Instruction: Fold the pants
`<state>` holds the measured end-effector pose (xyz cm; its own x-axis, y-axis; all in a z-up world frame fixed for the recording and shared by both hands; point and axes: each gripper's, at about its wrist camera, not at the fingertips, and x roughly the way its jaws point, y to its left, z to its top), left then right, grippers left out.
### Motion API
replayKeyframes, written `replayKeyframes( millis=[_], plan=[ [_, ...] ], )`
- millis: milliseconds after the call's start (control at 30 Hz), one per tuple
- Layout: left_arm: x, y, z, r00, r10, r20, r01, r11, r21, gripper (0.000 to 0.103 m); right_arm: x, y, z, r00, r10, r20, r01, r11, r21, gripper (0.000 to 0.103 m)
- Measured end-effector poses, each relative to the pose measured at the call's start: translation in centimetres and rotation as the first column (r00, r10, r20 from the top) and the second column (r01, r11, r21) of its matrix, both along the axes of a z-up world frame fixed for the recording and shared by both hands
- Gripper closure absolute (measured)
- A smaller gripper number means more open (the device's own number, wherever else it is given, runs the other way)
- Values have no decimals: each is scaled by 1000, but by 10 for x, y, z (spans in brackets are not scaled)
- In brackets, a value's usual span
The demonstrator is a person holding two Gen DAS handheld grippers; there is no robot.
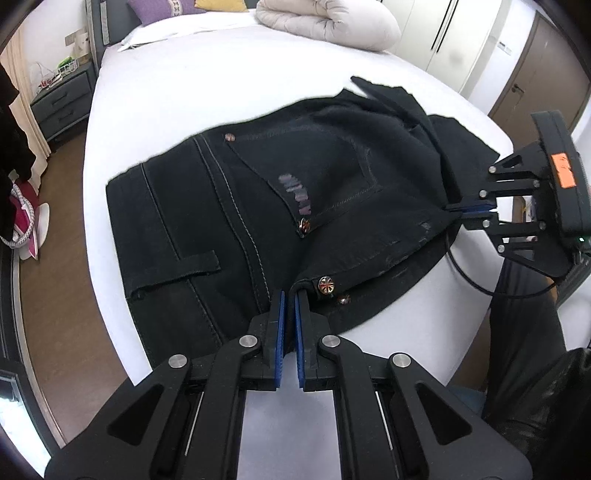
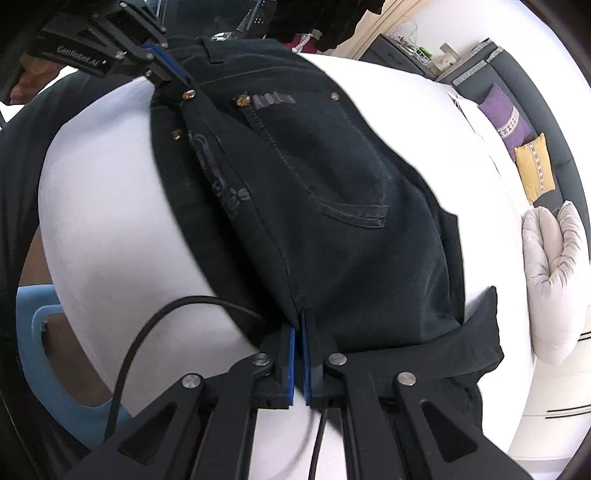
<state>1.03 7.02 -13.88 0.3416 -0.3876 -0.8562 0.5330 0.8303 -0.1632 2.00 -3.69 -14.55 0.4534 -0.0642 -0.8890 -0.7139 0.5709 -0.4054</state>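
Observation:
Black pants (image 1: 266,192) lie folded on a white bed (image 1: 207,85), back pocket and studs facing up. My left gripper (image 1: 289,295) is shut on the near edge of the cloth beside a flag-patterned stud (image 1: 325,284). At the right of the left wrist view my right gripper (image 1: 471,209) pinches the pants' other end. In the right wrist view the pants (image 2: 314,206) stretch away from my right gripper (image 2: 299,317), which is shut on a fold of the fabric. The left gripper (image 2: 177,75) holds the far end at the top left.
A rolled beige duvet (image 1: 325,22) and purple and yellow pillows (image 1: 162,7) sit at the head of the bed. A grey nightstand (image 1: 62,103) stands to the left. A black cable (image 2: 155,332) trails by the right gripper, above a light blue plastic stool (image 2: 40,350).

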Motion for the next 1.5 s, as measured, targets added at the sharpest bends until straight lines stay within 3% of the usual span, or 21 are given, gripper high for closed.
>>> replayKeyframes(
  millis=[200, 333, 567, 800, 867, 1000, 1067, 1200, 1300, 1367, 1433, 1500],
  plan=[
    [-3, 8, -9, 1000, 14, -2, -14, 1000, 4, 98, -6, 4, -8, 999, -25, 36, 26, 999, -33, 99],
    [0, 14, -8, 1000, 30, -5, -30, 999, -11, 96, -23, 12, -17, 996, -9, 89, 18, 994, -105, 98],
    [-2, 21, -9, 998, 55, -6, -55, 998, -11, 96, -42, 16, -20, 994, -41, 100, 52, 992, -118, 98],
    [-3, 24, -7, 998, 63, -18, -64, 998, -16, 94, -43, 13, -27, 988, -83, 127, 93, 993, -72, 94],
    [-6, 28, -4, 997, 67, -24, -68, 997, -35, 92, -46, 12, -31, 985, -88, 147, 99, 993, -64, 93],
    [-16, 25, 21, 997, 72, 16, -72, 997, 8, 91, -46, 10, -29, 978, -130, 165, 136, 990, -24, 93],
    [-14, 17, 45, 995, 80, 65, -78, 996, -32, 91, -45, 6, -27, 972, -155, 175, 158, 988, 2, 92],
    [12, -12, 64, 989, 113, 98, -104, 990, -90, 91, -45, 0, -23, 966, -192, 174, 186, 981, 52, 88],
    [37, -47, 56, 990, 120, 79, -111, 988, -108, 91, -43, -3, -22, 960, -217, 175, 207, 976, 71, 81],
    [51, -72, 32, 995, 98, 22, -96, 992, -84, 91, -40, -8, -20, 953, -247, 175, 233, 968, 95, 74],
    [61, -88, -10, 993, 87, -75, -88, 996, -11, 91, -37, -18, -10, 941, -297, 158, 276, 950, 145, 47],
    [61, -85, -25, 995, 81, -54, -82, 996, -27, 91, -33, -45, 14, 926, -372, 70, 333, 889, 314, 32]
  ],
)
